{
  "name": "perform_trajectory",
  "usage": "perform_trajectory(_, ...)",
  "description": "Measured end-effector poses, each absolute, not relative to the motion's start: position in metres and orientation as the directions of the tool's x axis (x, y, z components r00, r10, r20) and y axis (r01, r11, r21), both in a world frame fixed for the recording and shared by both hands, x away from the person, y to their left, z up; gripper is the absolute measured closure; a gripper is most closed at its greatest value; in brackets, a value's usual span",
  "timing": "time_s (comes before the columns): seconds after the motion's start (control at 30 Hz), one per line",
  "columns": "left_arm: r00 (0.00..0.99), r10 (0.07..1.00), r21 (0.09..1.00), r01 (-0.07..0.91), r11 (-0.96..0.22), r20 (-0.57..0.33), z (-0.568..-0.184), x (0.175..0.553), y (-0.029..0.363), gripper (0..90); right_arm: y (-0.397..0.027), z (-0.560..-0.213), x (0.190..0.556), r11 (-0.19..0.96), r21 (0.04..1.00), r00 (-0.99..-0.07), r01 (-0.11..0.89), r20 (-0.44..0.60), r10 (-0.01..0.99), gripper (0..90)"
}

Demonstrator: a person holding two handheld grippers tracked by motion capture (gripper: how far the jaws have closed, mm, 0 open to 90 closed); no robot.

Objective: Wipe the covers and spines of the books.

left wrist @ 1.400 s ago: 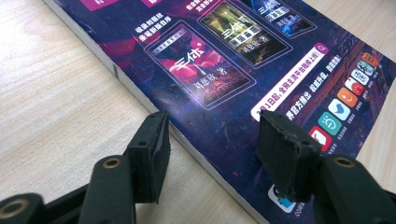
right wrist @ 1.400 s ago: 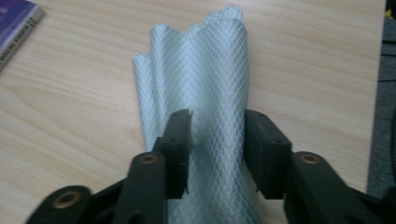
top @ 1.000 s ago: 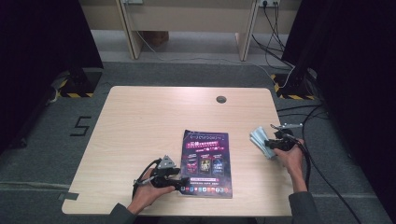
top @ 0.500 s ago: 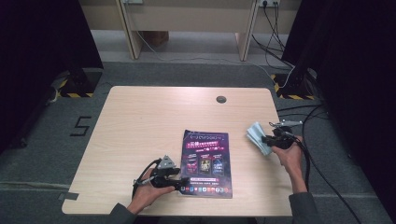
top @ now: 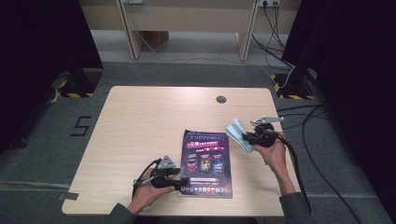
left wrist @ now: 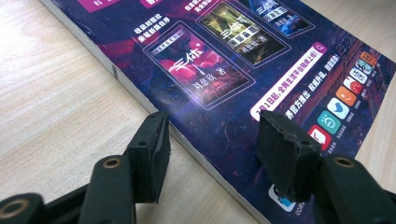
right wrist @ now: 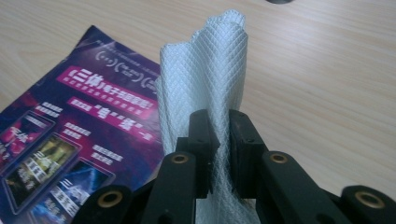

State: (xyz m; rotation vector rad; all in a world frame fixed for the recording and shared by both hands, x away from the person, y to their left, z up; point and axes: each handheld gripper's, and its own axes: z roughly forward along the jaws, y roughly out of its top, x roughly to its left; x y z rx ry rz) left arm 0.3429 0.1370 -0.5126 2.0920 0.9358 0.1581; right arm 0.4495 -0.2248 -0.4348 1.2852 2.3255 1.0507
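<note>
A thin magazine with a dark purple cover lies flat on the wooden table, close to the near edge and a little right of the middle. Its cover shows 3 small book pictures in a row and a line of app icons along its near edge.

The left gripper rests low at the magazine's near left corner, held by the person's left hand. In the left gripper view its 2 black jaws stand partly apart: 1 pad sits on the bare wood just beside the magazine's left edge, the other over the cover. They grip nothing, and I cannot tell whether the pad over the cover touches it.

The right gripper is raised above the table near its right edge, just beside the magazine's far right corner. Its jaws are pinched tight on a pale blue cloth with a fine diamond weave. In the right gripper view the cloth stands up folded from between the pads, clear of the wood.
</note>
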Motion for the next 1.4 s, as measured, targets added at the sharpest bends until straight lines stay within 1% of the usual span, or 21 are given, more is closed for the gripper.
perform_trajectory(0.17, 0.716, 0.669, 0.728, 0.565, -0.388, -0.200, -0.513, 0.343, 0.137, 43.3, -0.197, -0.441, 0.455, 0.377, 0.694, -0.591, 0.613, 0.087, 0.802, 81.1)
perform_trajectory(0.3, 0.716, 0.669, 0.728, 0.565, -0.388, -0.200, -0.513, 0.343, 0.137, 43.4, -0.178, -0.454, 0.464, 0.403, 0.669, -0.599, 0.625, 0.081, 0.796, 81.1)
perform_trajectory(0.33, 0.716, 0.669, 0.729, 0.565, -0.388, -0.199, -0.513, 0.343, 0.137, 43.4, -0.175, -0.457, 0.466, 0.408, 0.663, -0.599, 0.628, 0.077, 0.797, 81.1)
perform_trajectory(0.37, 0.716, 0.669, 0.729, 0.564, -0.388, -0.199, -0.513, 0.343, 0.137, 43.4, -0.172, -0.460, 0.469, 0.428, 0.661, -0.606, 0.617, 0.052, 0.794, 81.1)
perform_trajectory(0.43, 0.716, 0.669, 0.730, 0.565, -0.385, -0.201, -0.513, 0.343, 0.137, 43.4, -0.168, -0.467, 0.473, 0.449, 0.639, -0.597, 0.625, 0.020, 0.802, 81.1)
perform_trajectory(0.63, 0.716, 0.669, 0.730, 0.564, -0.386, -0.200, -0.513, 0.343, 0.137, 43.4, -0.168, -0.483, 0.484, 0.448, 0.617, -0.573, 0.647, 0.006, 0.819, 81.0)
perform_trajectory(0.7, 0.716, 0.669, 0.730, 0.564, -0.386, -0.200, -0.513, 0.343, 0.137, 43.4, -0.168, -0.484, 0.486, 0.440, 0.620, -0.565, 0.649, 0.005, 0.825, 81.0)
perform_trajectory(0.77, 0.716, 0.669, 0.730, 0.564, -0.386, -0.199, -0.513, 0.343, 0.137, 43.4, -0.167, -0.484, 0.489, 0.446, 0.618, -0.554, 0.647, -0.022, 0.833, 81.0)
perform_trajectory(0.9, 0.716, 0.669, 0.730, 0.564, -0.387, -0.198, -0.513, 0.342, 0.137, 43.3, -0.164, -0.484, 0.494, 0.454, 0.620, -0.552, 0.640, -0.040, 0.833, 81.1)
perform_trajectory(1.07, 0.719, 0.667, 0.729, 0.561, -0.392, -0.195, -0.513, 0.343, 0.137, 43.4, -0.156, -0.483, 0.499, 0.458, 0.608, -0.549, 0.649, -0.043, 0.835, 81.4)
perform_trajectory(1.13, 0.719, 0.667, 0.729, 0.561, -0.392, -0.195, -0.513, 0.343, 0.137, 43.4, -0.150, -0.483, 0.499, 0.463, 0.609, -0.566, 0.644, -0.028, 0.824, 81.5)
perform_trajectory(1.2, 0.720, 0.666, 0.729, 0.561, -0.393, -0.195, -0.513, 0.343, 0.137, 43.5, -0.143, -0.484, 0.498, 0.480, 0.607, -0.580, 0.634, -0.038, 0.814, 81.5)
perform_trajectory(1.27, 0.721, 0.665, 0.728, 0.561, -0.394, -0.195, -0.513, 0.343, 0.137, 43.5, -0.132, -0.484, 0.497, 0.481, 0.610, -0.595, 0.629, -0.020, 0.803, 81.5)
perform_trajectory(1.4, 0.721, 0.665, 0.729, 0.560, -0.394, -0.195, -0.513, 0.343, 0.137, 43.5, -0.110, -0.485, 0.496, 0.508, 0.610, -0.624, 0.609, -0.027, 0.781, 81.5)
